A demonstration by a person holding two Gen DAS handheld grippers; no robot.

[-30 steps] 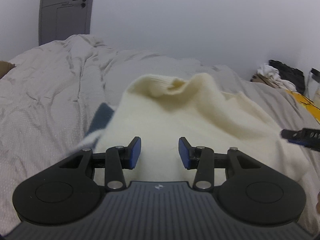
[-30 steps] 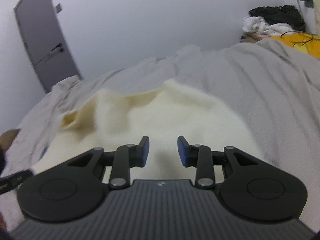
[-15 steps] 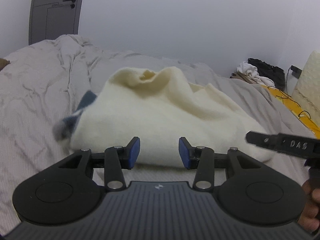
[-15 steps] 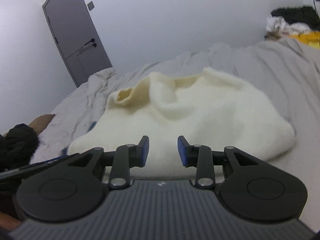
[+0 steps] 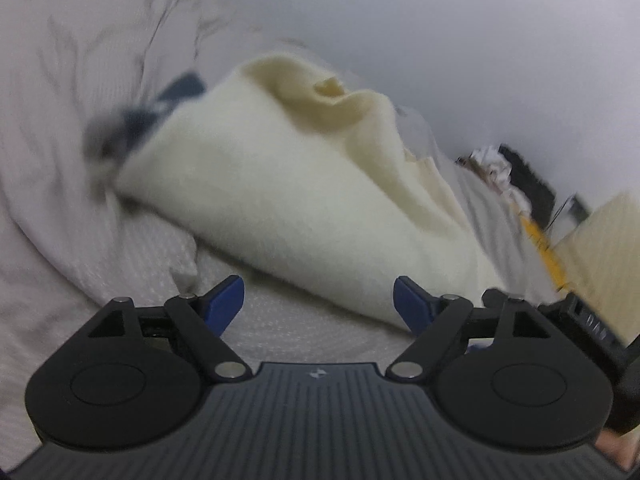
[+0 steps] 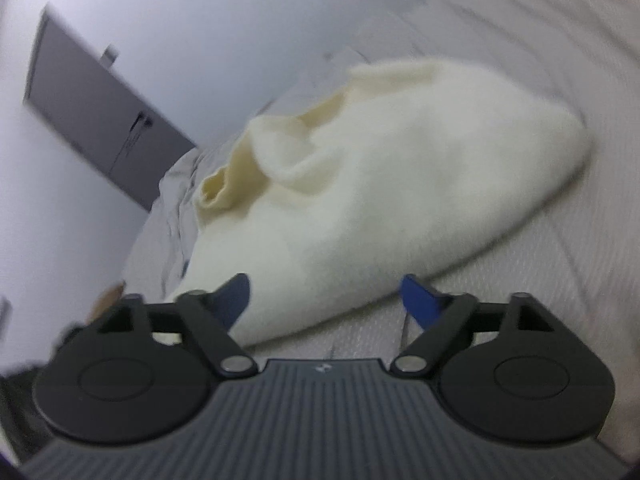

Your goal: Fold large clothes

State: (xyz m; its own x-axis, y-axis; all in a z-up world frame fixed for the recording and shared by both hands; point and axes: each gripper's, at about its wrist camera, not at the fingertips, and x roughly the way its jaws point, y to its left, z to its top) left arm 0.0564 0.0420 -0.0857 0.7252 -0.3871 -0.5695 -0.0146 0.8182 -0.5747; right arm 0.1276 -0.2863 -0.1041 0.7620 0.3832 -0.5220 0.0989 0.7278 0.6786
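Note:
A cream knitted sweater [image 5: 288,184] lies bunched on the grey bedcover [image 5: 60,184], its neck opening turned away from me. It also shows in the right wrist view [image 6: 392,208]. My left gripper [image 5: 319,304] is open and empty, just short of the sweater's near edge. My right gripper [image 6: 325,298] is open and empty, its left fingertip against the sweater's near edge. A dark blue cloth [image 5: 160,108] pokes out from under the sweater's left side.
A grey door [image 6: 100,116] stands in the far wall. A pile of clothes and a dark bag [image 5: 508,172] lie beside the bed at right. The other gripper [image 5: 592,324] shows at the right edge of the left wrist view.
Both grippers have opened wider and pulled back from the sweater. Both views have tilted. The sweater lies where it was.

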